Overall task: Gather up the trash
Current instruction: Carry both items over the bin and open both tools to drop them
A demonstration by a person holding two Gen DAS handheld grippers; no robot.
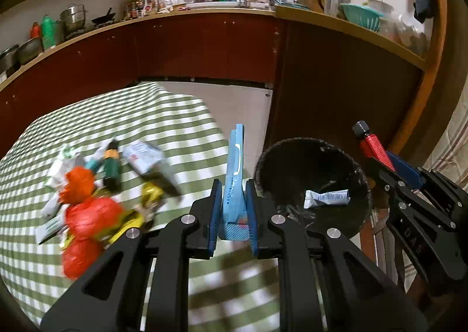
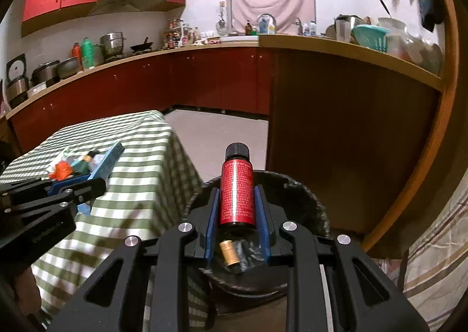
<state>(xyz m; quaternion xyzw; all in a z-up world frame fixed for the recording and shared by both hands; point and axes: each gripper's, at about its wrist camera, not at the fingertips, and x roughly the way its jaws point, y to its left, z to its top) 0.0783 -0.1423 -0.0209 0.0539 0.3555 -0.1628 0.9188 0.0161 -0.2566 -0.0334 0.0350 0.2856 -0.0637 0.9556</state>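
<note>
My left gripper [image 1: 233, 203] is shut on a light blue flat packet [image 1: 235, 174], held upright above the table's right edge, beside the black bin [image 1: 310, 156]. My right gripper [image 2: 236, 209] is shut on a small red bottle with a black cap [image 2: 236, 188], held over the black bin [image 2: 304, 200]; it also shows in the left wrist view [image 1: 373, 146]. Inside the bin lie a white crumpled packet [image 1: 326, 198] and a small brown bottle [image 2: 229, 253]. More trash lies on the table at the left: red-orange wrappers [image 1: 87, 212], a dark green bottle [image 1: 112, 168], a white packet [image 1: 144, 156].
The table has a green and white checked cloth [image 1: 163, 118]. The bin stands on the floor to the right of the table. A dark wooden counter [image 1: 336, 69] with kitchenware rises behind the bin. A striped cloth [image 2: 438, 244] hangs at the far right.
</note>
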